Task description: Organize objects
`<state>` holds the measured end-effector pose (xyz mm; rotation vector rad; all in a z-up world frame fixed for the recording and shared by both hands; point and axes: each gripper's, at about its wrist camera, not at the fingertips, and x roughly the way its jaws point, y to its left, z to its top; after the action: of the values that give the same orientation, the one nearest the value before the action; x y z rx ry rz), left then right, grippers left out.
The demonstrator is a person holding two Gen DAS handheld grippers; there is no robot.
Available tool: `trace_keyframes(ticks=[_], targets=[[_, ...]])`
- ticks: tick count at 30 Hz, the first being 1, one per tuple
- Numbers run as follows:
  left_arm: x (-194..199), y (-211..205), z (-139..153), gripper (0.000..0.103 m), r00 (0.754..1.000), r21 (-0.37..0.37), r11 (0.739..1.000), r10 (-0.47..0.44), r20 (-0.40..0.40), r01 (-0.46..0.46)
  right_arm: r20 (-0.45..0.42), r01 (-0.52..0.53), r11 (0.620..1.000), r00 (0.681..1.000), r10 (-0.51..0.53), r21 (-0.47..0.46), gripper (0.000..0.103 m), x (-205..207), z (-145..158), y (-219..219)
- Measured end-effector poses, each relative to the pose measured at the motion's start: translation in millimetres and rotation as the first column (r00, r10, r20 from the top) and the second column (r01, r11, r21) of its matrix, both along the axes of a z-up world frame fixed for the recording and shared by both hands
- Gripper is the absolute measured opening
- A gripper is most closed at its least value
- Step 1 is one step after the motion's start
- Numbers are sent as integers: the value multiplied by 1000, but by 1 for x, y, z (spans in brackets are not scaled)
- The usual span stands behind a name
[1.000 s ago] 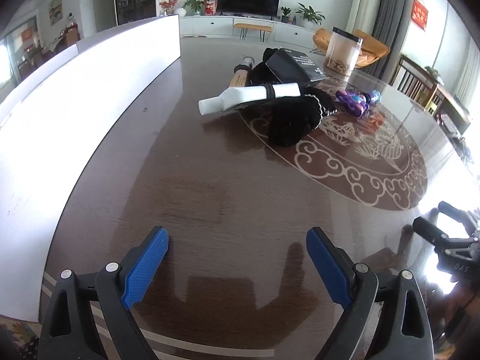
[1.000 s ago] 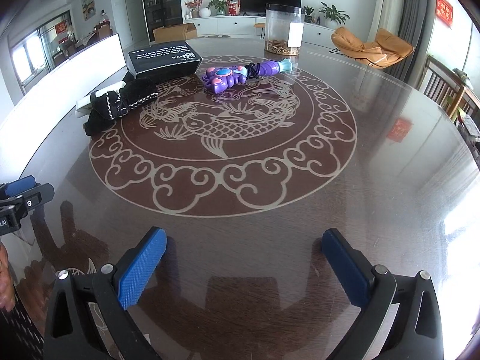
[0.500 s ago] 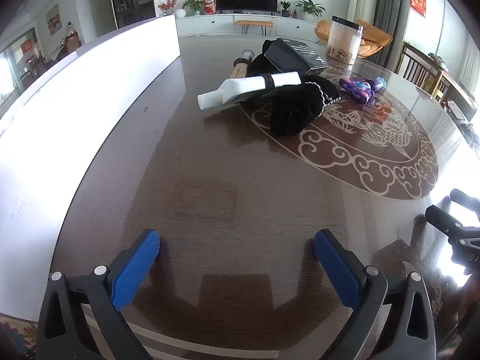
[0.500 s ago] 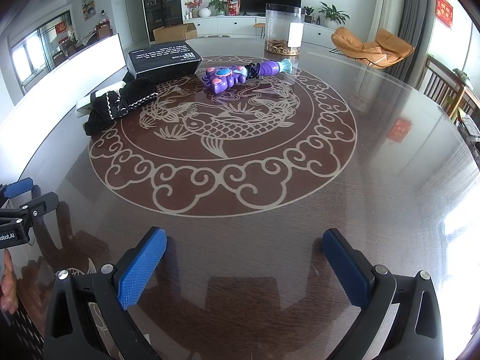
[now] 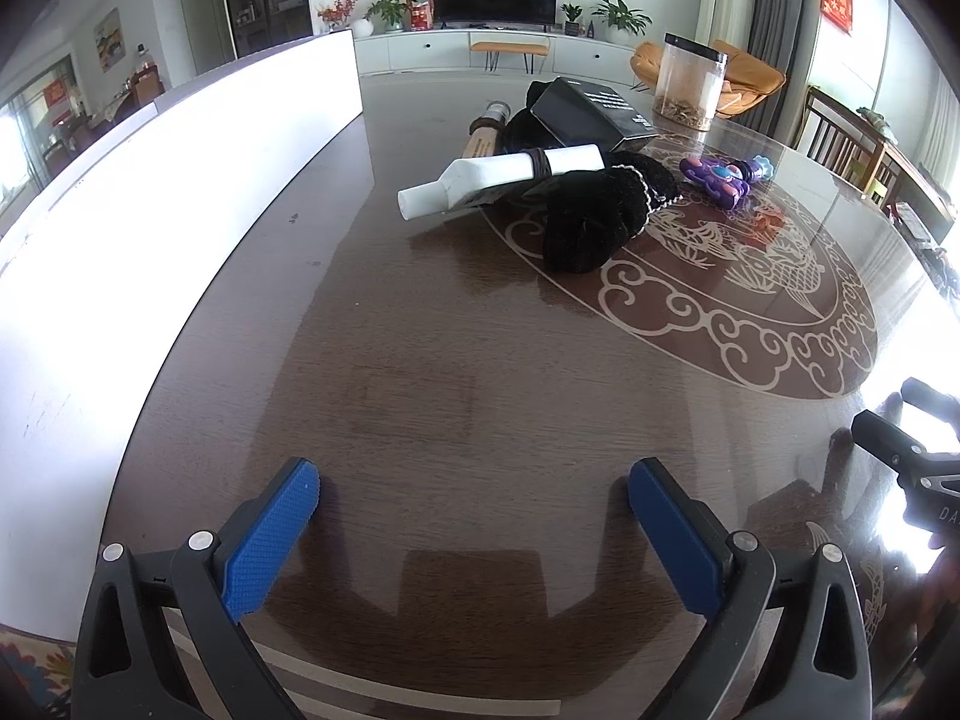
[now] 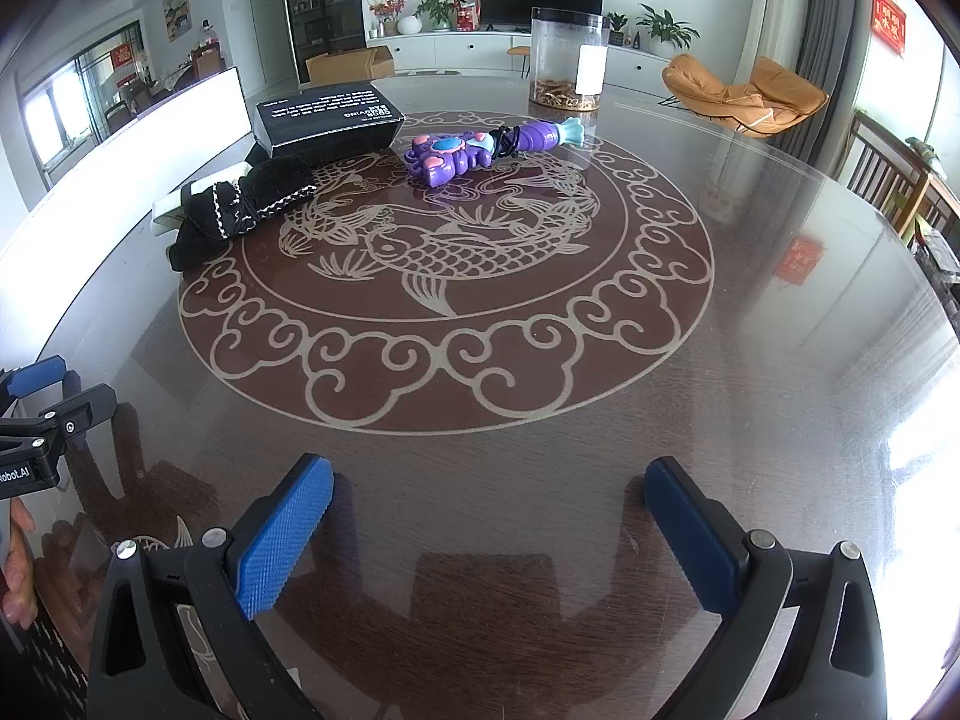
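Glossy table (image 5: 420,360): left gripper (image 5: 474,531) jaws just widened fully, empty; right gripper (image 6: 489,531) wide, empty; sorting unstarted.

Both wrist views look steeply down and forward, close over the worktop (image 5: 420,360); they share the black box (image 5: 591,114), purple toy (image 6: 480,147) and jar (image 6: 567,60).

Black gripper (image 5: 474,516) frames, silver screws, textured blue fingers (image 5: 270,540).

Dark brown table (image 6: 750,360) with pale fish medallion, purple toy (image 6: 480,150), black box (image 6: 330,120), black glove (image 6: 240,210), white bottle (image 5: 498,177)
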<state>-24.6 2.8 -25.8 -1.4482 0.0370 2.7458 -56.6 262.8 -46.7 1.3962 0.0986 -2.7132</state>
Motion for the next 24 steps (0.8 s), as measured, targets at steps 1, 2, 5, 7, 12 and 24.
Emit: trace_keyframes(ticks=[1,2,5,7,12,24], targets=[[0,0,0,103,1000,0,1000,0,0,0,0,0,1000,1000,0,0,103,0,0,0],[0,0,0,103,1000,0,1000,0,-1,0,0,0,1000,1000,0,0,103,0,0,0],[0,0,0,103,1000,0,1000,0,0,0,0,0,1000,1000,0,0,103,0,0,0],[0,-1,0,103,1000,-1,1000,10,0,-10,0,0,1000,1000,0,0,103,0,0,0],[-2,-12,0,103,997,2,997,75,1,-75,0,1,1000,1000,-1,0,103,0,0,0],[-6,-23,-2,103,992,2,992,126,6,-126,0,1,1000,1000,-1,0,103,0,0,0]])
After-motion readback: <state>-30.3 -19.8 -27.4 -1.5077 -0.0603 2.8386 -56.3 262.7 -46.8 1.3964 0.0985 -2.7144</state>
